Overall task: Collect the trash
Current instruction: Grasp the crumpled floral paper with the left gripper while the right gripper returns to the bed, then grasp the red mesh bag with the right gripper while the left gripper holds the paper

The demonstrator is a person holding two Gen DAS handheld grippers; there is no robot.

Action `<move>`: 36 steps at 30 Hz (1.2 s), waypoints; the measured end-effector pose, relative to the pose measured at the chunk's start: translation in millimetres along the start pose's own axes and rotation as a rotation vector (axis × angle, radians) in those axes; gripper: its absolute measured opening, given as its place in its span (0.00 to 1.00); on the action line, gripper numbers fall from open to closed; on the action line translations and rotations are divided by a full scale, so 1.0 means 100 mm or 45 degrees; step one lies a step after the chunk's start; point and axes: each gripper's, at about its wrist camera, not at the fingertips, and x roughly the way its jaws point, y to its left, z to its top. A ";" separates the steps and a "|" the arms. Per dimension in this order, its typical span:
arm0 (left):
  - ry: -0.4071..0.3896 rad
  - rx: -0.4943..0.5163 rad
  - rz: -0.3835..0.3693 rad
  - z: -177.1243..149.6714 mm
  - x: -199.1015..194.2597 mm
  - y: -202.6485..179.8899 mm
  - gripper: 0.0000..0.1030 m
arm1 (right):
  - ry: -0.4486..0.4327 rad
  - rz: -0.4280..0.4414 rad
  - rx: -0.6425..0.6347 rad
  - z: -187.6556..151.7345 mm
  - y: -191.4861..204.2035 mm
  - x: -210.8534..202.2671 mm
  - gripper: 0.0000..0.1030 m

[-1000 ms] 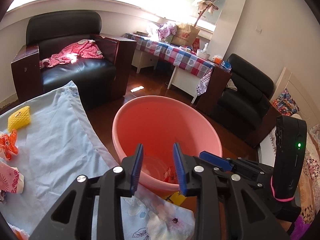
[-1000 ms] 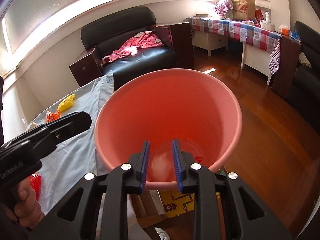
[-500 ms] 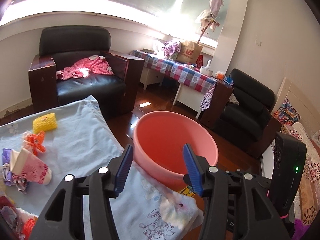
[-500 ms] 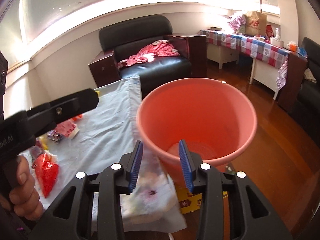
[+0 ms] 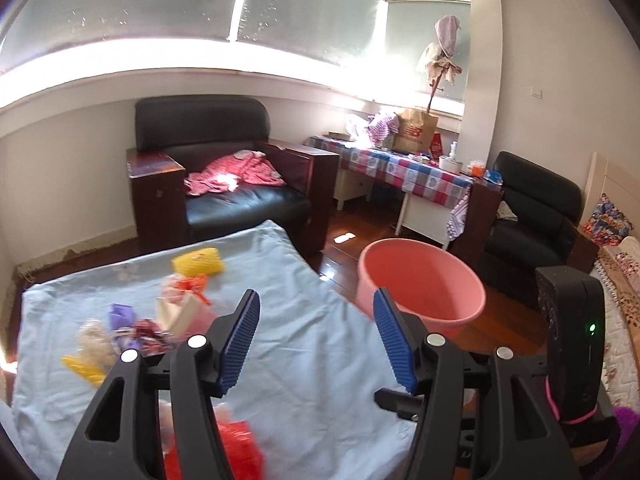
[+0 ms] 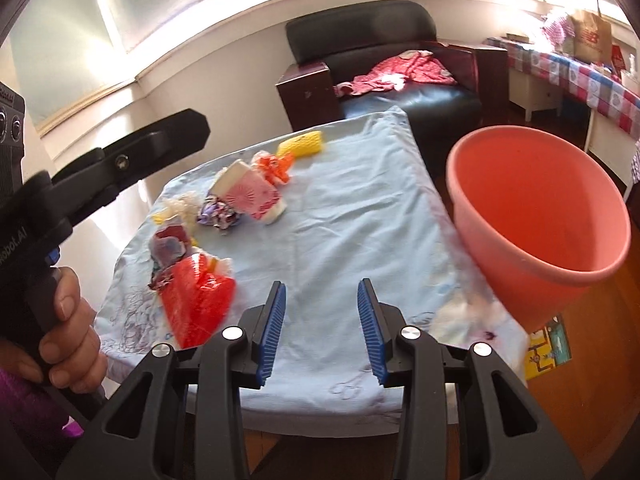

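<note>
- Both grippers have drawn back from over the pink basin [image 6: 536,216]; a second ago its mouth filled both views, and now the cloth-covered table [image 6: 352,216] lies ahead of them with the basin off to the right, just beside the table's right edge.
- Left gripper [image 5: 316,336] is tilted gently downward over the near part of the table; its jaws are opening, already spread wide, with nothing between the blue pads [image 5: 240,340].
- Seen from the right wrist, the left hand [image 6: 68,332] wraps its fingers round that gripper's black handle at the near left corner of the table.
- Right gripper [image 6: 322,328] points more steeply down at the near edge of the table; its jaws stand partly apart and empty, only bare cloth showing between them.
- Trash lies along the left half of the table: a yellow mesh piece [image 6: 302,144] near the far edge, an orange wrapper [image 6: 274,166] just beside it, a pink paper cup [image 6: 252,192] on its side, a crumpled purple wrapper [image 6: 218,212] touching the cup, a pale fluffy scrap [image 6: 182,204] at the left edge.
- Nearer, a red plastic wrapper [image 6: 196,300] sits close to the near left corner, just left of the right gripper's left finger.
- A dark armchair [image 5: 216,176] with a pink garment [image 5: 232,172] stands beyond the far edge.
</note>
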 end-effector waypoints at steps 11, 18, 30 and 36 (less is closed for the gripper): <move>0.039 -0.074 0.171 -0.33 -0.43 0.82 0.57 | 0.076 0.158 -0.121 -0.05 0.52 0.25 0.37; 0.138 -0.126 0.255 -0.63 -0.41 1.24 0.57 | 0.124 0.211 -0.201 -0.09 0.77 0.39 0.37; 0.287 -0.242 0.277 -0.91 -0.03 1.63 0.43 | 0.173 0.224 -0.193 -0.06 0.79 0.50 0.37; 0.311 -0.269 0.269 -0.93 0.01 1.67 0.13 | 0.162 0.212 -0.220 0.03 0.84 0.56 0.37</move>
